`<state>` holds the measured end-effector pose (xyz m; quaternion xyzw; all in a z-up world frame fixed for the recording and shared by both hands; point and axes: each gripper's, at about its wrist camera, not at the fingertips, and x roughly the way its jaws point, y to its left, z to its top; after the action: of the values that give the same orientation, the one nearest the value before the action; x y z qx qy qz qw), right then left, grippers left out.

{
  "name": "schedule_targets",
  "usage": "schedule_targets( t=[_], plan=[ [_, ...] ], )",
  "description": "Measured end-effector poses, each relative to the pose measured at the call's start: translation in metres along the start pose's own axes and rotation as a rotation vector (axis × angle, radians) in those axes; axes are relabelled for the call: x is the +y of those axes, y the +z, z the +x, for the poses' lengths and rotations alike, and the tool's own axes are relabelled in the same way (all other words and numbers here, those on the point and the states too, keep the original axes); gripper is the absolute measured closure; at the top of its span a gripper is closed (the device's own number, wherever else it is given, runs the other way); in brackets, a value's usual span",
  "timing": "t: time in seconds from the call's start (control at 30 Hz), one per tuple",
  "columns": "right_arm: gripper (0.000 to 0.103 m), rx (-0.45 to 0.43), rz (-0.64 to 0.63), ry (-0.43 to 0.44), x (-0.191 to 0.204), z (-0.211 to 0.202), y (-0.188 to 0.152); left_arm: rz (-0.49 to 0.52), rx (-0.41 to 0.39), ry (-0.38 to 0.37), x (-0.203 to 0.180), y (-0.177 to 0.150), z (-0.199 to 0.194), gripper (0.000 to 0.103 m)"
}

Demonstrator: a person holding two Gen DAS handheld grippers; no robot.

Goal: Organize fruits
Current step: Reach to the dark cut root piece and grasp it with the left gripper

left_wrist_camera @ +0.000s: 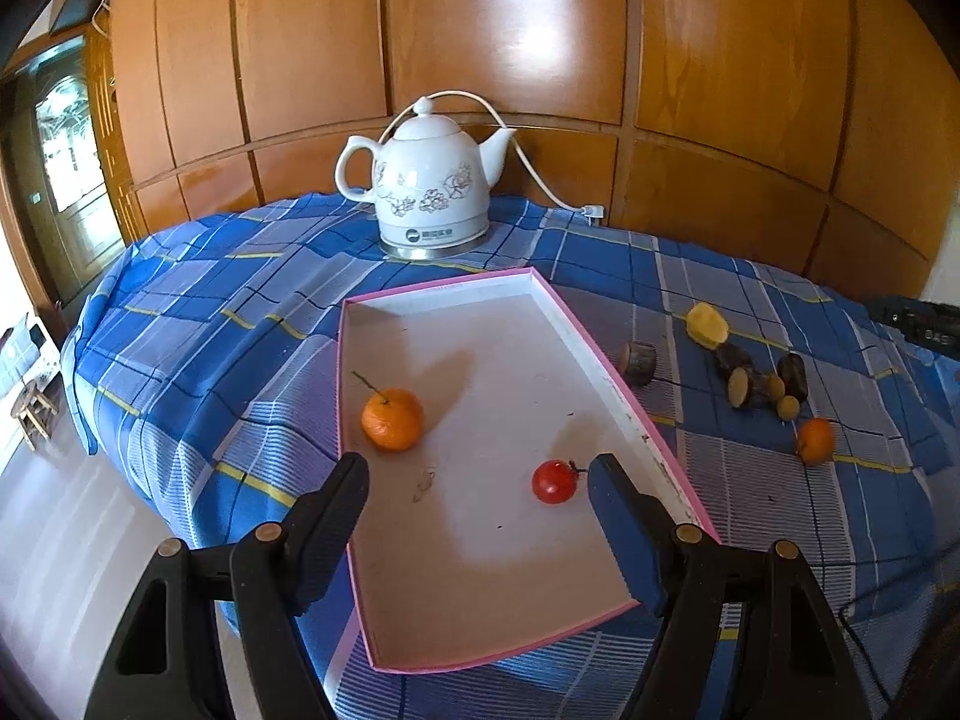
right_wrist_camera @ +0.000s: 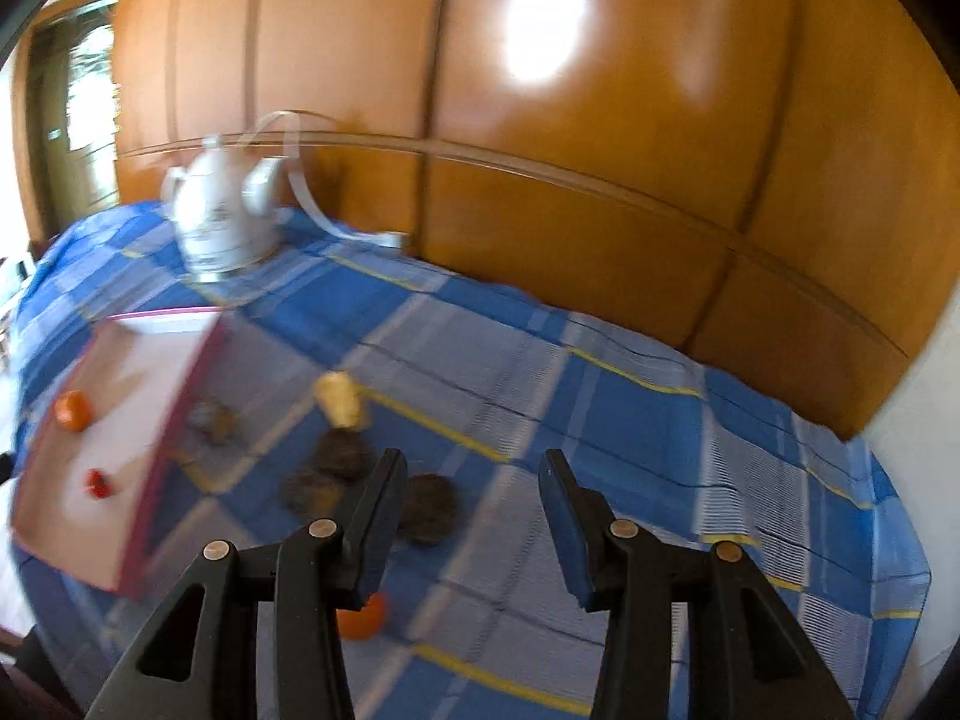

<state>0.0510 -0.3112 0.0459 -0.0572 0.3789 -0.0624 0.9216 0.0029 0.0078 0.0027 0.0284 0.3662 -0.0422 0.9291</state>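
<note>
A pink-rimmed white tray (left_wrist_camera: 600, 348) lies on the blue checked cloth. In it sit a mandarin (left_wrist_camera: 392, 419) with a stem and a small red tomato (left_wrist_camera: 554, 481). My left gripper (left_wrist_camera: 477, 471) hovers over the tray's near half, open, nothing between its fingers; the tomato lies just left of its right finger. On the cloth right of the tray lie a yellow potato (left_wrist_camera: 707, 326), dark brown chunks (left_wrist_camera: 757, 377) and a second mandarin (left_wrist_camera: 815, 440). My right gripper (right_wrist_camera: 474, 468) is open and empty above the cloth; that mandarin (right_wrist_camera: 363, 617) shows under its left finger. The right wrist view is blurred.
A white ceramic kettle (left_wrist_camera: 429, 183) with a cord stands behind the tray, against a wooden panelled wall (left_wrist_camera: 540, 30). The table edge drops off at the left to a pale floor (left_wrist_camera: 72, 540). A dark object (left_wrist_camera: 918, 324) lies at the far right edge.
</note>
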Motion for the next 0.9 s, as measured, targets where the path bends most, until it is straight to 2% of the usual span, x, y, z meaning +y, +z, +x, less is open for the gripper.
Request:
schedule_targets(
  t=[0.1, 0.17, 0.33, 0.43, 0.63, 0.73, 0.9],
  plan=[
    [0.057, 0.041, 0.128, 0.008, -0.031, 0.016, -0.011, 0.017, 0.003, 0.002, -0.006, 0.003, 0.002, 0.027],
    [0.057, 0.100, 0.237, 0.010, -0.051, 0.028, -0.016, 0.029, 0.009, 0.000, -0.011, 0.006, 0.006, 0.027],
    [0.057, 0.098, 0.373, 0.070, -0.072, 0.026, -0.017, 0.051, 0.029, -0.016, -0.022, 0.011, 0.015, 0.027],
    [0.057, 0.102, 0.379, 0.079, -0.072, 0.026, -0.017, 0.077, 0.034, -0.037, -0.033, 0.015, 0.019, 0.028],
    [0.057, 0.106, 0.349, 0.081, -0.063, 0.025, -0.013, 0.145, 0.033, -0.097, -0.058, 0.025, 0.025, 0.036],
    [0.057, 0.105, 0.343, 0.088, -0.062, 0.025, -0.013, 0.191, 0.057, -0.150, -0.070, 0.031, 0.033, 0.045],
    [0.057, 0.106, 0.342, 0.102, -0.061, 0.025, -0.012, 0.255, 0.109, -0.225, -0.089, 0.050, 0.054, 0.050]
  ],
)
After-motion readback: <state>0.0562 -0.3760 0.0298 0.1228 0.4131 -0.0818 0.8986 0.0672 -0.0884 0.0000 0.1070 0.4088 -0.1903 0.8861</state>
